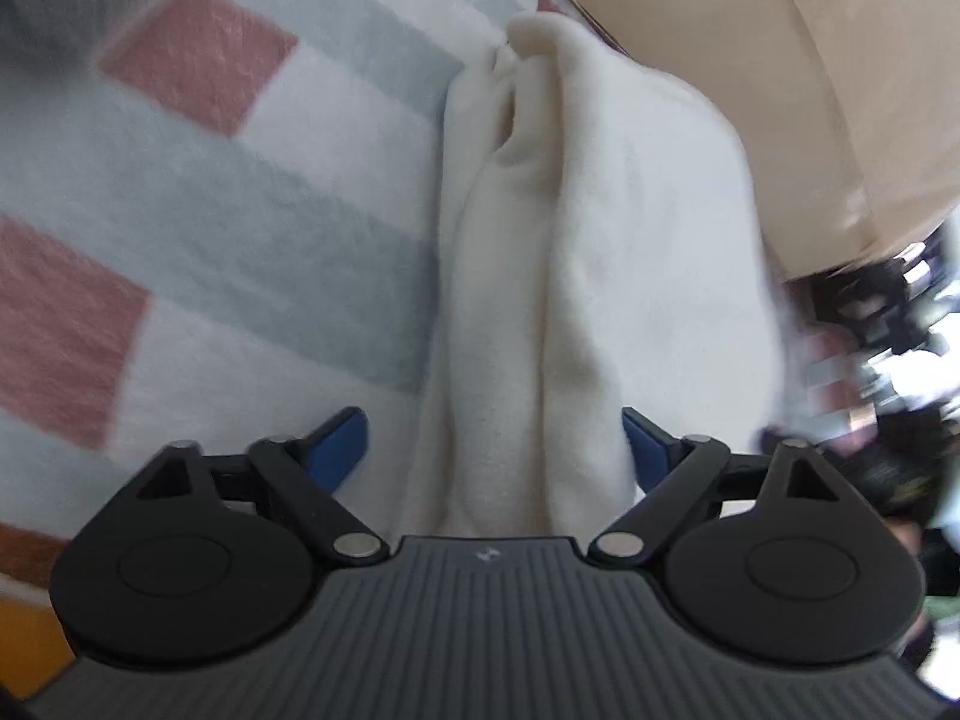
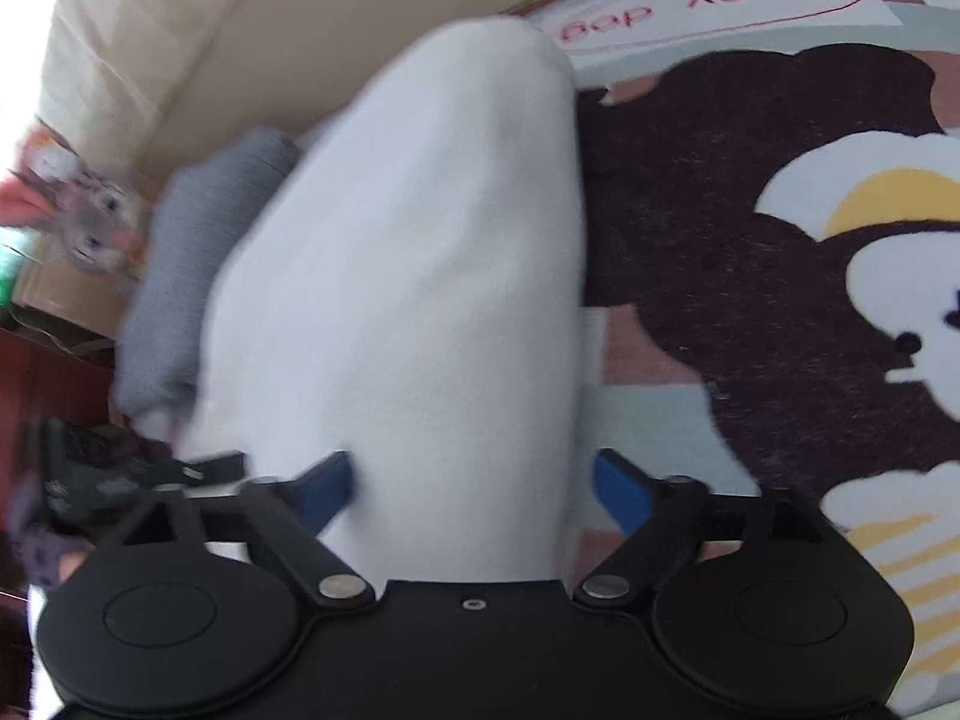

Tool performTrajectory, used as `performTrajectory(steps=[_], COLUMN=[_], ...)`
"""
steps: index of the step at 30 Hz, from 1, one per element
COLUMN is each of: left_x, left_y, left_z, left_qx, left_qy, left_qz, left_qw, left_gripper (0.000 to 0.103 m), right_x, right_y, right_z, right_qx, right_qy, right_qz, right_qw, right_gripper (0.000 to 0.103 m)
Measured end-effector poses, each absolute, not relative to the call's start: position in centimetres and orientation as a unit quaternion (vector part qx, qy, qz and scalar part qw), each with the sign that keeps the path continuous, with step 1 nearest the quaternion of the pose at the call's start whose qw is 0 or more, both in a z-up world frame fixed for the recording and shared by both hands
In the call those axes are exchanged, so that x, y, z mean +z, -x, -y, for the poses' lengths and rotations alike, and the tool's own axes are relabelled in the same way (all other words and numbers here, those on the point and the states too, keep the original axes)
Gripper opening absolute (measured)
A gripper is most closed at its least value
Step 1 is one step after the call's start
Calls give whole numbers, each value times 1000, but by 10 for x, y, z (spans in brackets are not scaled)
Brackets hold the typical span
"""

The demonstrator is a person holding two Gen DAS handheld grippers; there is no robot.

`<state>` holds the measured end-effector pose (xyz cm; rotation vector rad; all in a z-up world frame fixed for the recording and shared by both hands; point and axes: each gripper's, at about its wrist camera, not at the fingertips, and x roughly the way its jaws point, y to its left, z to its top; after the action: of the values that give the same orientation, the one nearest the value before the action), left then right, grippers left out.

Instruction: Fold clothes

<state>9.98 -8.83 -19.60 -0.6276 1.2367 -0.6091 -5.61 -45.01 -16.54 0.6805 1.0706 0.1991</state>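
A white garment (image 1: 600,252) lies in a long, lengthwise-folded strip on a patterned rug (image 1: 180,192), its far end against a beige sofa. My left gripper (image 1: 492,447) is open, its blue pads (image 1: 339,444) standing either side of the strip's near end, the left one clear of the cloth. In the right wrist view the same white garment (image 2: 408,252) runs away from the camera. My right gripper (image 2: 474,483) is open around its near end, and a gap shows between the cloth and the right-hand pad (image 2: 621,489).
A beige sofa (image 1: 780,60) borders the rug at the far side. A grey garment (image 2: 192,264) lies left of the white one, near a plush toy (image 2: 90,216). The rug (image 2: 750,228) shows a brown dog figure. A dark blurred device (image 1: 876,372) sits at the right edge.
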Motion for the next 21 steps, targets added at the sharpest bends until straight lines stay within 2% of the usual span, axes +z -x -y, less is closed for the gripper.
performTrajectory(steps=[5,7,8,9,11,12,13,17,21], left_x=[-208,-213,-215,-213,-200,-192,-183,-168,-185], left_y=[-109,-105,-102,-97,-87,-82,-79,-79,-83], left_z=[91,102,108,115,126,131,136,143,157], left_qx=[-293,-312,-319,-315,-313,-316,-323,-337,-318], left_qy=[326,330,330,317,279,257,238,245,233], left_qz=[-556,-549,-545,-532,-503,-488,-475,-455,-484], left_qw=[707,702,702,719,756,772,783,787,781], left_gripper=[94,86,67,54,48,47,47,47,47], right_x=[-185,-203,-205,-206,-190,-175,-160,-130,-139], right_y=[50,45,45,45,45,49,53,59,58], right_z=[457,456,454,451,439,433,427,428,427], right_qx=[129,143,146,148,146,153,160,160,151], right_qy=[-394,-436,-444,-449,-391,-353,-315,-282,-247], right_qz=[-509,-502,-490,-476,-467,-453,-436,-405,-429], right_qw=[754,733,736,742,780,805,827,855,856], right_gripper=[95,101,101,97,81,74,73,72,72])
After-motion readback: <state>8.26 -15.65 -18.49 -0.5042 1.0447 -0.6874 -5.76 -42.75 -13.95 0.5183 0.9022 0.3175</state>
